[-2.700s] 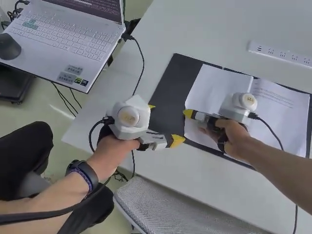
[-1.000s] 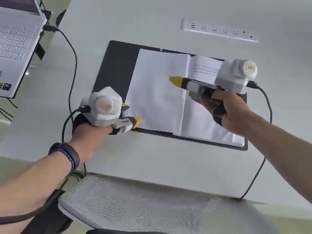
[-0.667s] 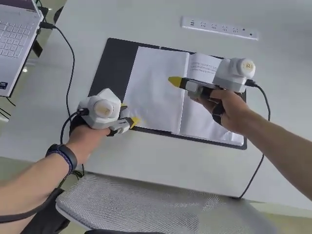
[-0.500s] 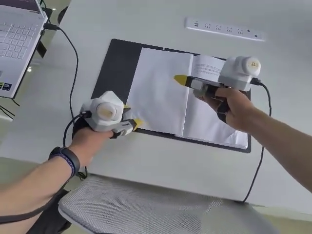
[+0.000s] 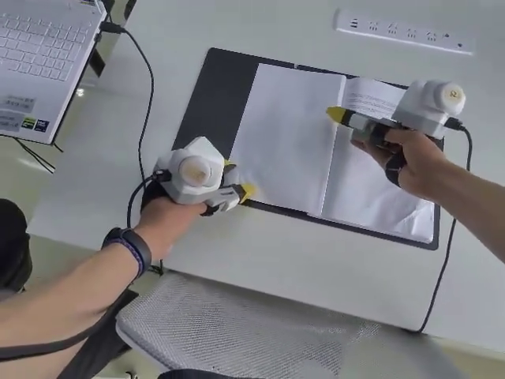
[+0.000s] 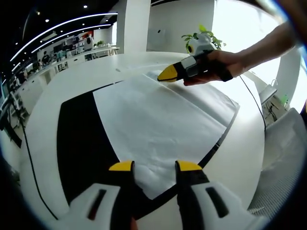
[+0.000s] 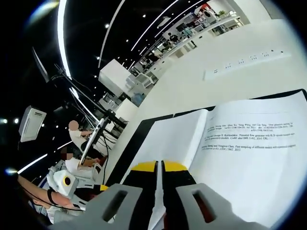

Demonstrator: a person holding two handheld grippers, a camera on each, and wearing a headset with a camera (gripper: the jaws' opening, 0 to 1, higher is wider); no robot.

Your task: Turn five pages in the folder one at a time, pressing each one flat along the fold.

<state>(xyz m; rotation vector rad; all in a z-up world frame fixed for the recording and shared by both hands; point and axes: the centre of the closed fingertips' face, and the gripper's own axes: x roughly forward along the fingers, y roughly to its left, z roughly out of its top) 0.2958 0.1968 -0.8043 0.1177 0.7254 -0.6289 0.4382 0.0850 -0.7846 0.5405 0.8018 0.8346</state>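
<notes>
A broad white workbench [image 5: 316,260] stands in an open-plan office. A silver laptop [image 5: 39,39] sits at its far left, a long white power strip [image 5: 402,30] lies along its far edge, and a grey mesh chair seat [image 5: 237,332] is at the near side. Beyond are a white square pillar [image 6: 134,24], a leafy green potted plant [image 6: 207,36], a bright window [image 6: 242,21] on the right, and white ceiling light strips [image 7: 61,43] against a dark ceiling.

White laptop [image 5: 39,55], power strip [image 5: 404,31], black cable [image 5: 146,87], mesh chair [image 5: 252,332]

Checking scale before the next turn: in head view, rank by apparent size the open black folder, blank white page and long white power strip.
1. open black folder
2. blank white page, lying on it
3. long white power strip, farther off but plainly smallest
</notes>
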